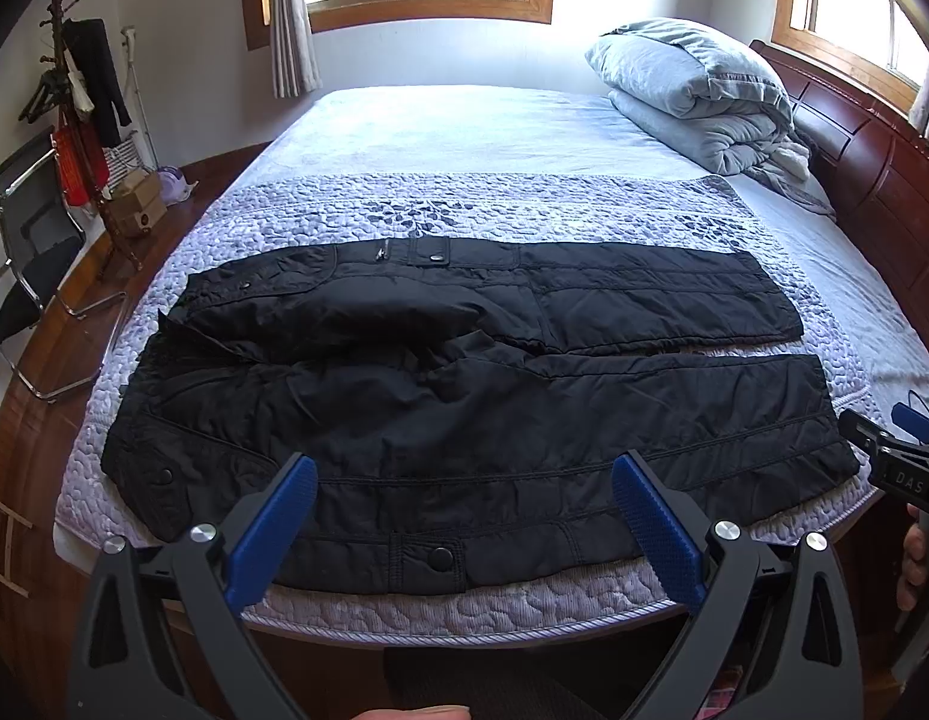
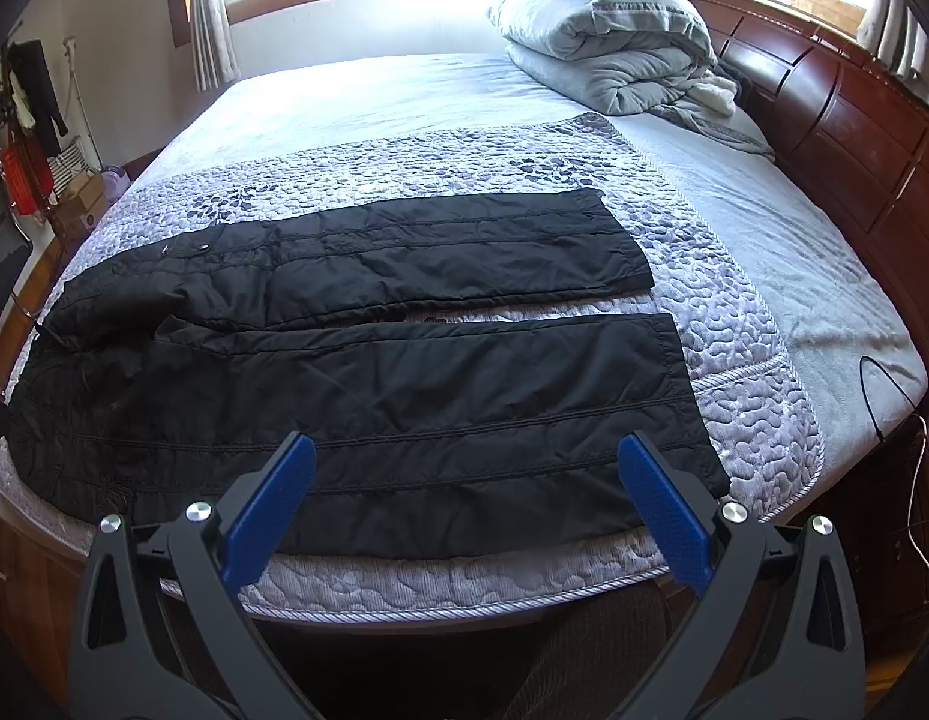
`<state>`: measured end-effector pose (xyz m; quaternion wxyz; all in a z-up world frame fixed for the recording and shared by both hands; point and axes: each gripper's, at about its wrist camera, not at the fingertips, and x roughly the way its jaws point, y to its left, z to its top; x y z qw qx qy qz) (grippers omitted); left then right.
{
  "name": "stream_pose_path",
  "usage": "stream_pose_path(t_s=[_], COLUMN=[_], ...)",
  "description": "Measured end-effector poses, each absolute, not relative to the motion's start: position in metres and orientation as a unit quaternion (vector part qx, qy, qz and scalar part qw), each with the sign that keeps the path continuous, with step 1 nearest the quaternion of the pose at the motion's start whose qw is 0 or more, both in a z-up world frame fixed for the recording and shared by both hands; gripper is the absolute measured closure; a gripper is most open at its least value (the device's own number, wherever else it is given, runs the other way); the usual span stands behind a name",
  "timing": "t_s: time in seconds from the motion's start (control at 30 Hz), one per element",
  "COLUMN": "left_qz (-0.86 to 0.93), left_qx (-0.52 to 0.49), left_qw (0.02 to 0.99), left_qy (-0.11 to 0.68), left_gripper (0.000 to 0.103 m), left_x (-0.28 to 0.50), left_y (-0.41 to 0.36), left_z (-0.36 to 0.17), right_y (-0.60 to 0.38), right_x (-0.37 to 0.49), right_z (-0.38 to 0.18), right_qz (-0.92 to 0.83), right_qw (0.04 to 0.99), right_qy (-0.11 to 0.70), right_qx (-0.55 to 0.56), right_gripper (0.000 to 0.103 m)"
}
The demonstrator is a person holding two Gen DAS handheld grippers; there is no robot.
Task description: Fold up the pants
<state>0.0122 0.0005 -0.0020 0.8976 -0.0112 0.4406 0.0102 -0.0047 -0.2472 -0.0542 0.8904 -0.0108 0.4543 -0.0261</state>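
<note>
Black quilted pants (image 1: 464, 396) lie spread flat on the patterned bed cover (image 1: 524, 210), waist to the left, both legs stretched to the right. The nearer leg runs along the bed's front edge. My left gripper (image 1: 464, 468) hovers open above the nearer leg by the snap pocket, holding nothing. In the right wrist view the same pants (image 2: 374, 372) fill the middle. My right gripper (image 2: 467, 450) is open over the nearer leg's lower half, short of the cuff (image 2: 692, 396). The right gripper's body (image 1: 896, 462) shows at the left view's right edge.
A folded grey duvet (image 1: 692, 90) sits at the far right of the bed beside the dark wooden headboard (image 2: 854, 138). A coat rack (image 1: 80, 96), a folding chair (image 1: 26, 252) and boxes stand left of the bed. A cable (image 2: 878, 396) trails over the right bedside.
</note>
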Motion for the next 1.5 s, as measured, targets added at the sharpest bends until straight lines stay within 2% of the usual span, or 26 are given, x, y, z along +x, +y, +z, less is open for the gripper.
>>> stream_pose_path(t_s=[0.43, 0.6, 0.77, 0.97, 1.17, 1.33, 1.5], left_qz=[0.006, -0.016, 0.04, 0.101, 0.156, 0.194, 0.208], left_qx=[-0.018, -0.044, -0.04, -0.151, -0.268, -0.296, -0.284], left_qw=[0.897, 0.886, 0.857, 0.802, 0.731, 0.685, 0.663], left_qy=[0.442, 0.461, 0.512, 0.569, 0.608, 0.637, 0.66], left_gripper=[0.004, 0.004, 0.004, 0.004, 0.004, 0.004, 0.004], left_x=[0.017, 0.039, 0.093, 0.19, 0.272, 0.3, 0.315], left_y=[0.004, 0.029, 0.098, 0.238, 0.359, 0.396, 0.397], left_z=[-0.006, -0.018, -0.038, -0.06, -0.109, -0.153, -0.185], right_y=[-0.243, -0.255, -0.303, -0.361, -0.382, -0.385, -0.398], right_x=[0.001, 0.022, 0.083, 0.18, 0.232, 0.245, 0.26], right_z=[-0.058, -0.059, -0.052, -0.068, -0.106, -0.131, -0.146], right_qz=[-0.023, -0.017, -0.031, -0.046, -0.057, -0.031, -0.032], right_qw=[0.889, 0.889, 0.892, 0.88, 0.86, 0.851, 0.845], right_qy=[0.458, 0.456, 0.45, 0.472, 0.506, 0.522, 0.534], right_qx=[-0.015, -0.029, -0.019, -0.007, -0.034, -0.04, -0.016], right_gripper=[0.002, 0.002, 0.002, 0.002, 0.002, 0.002, 0.002])
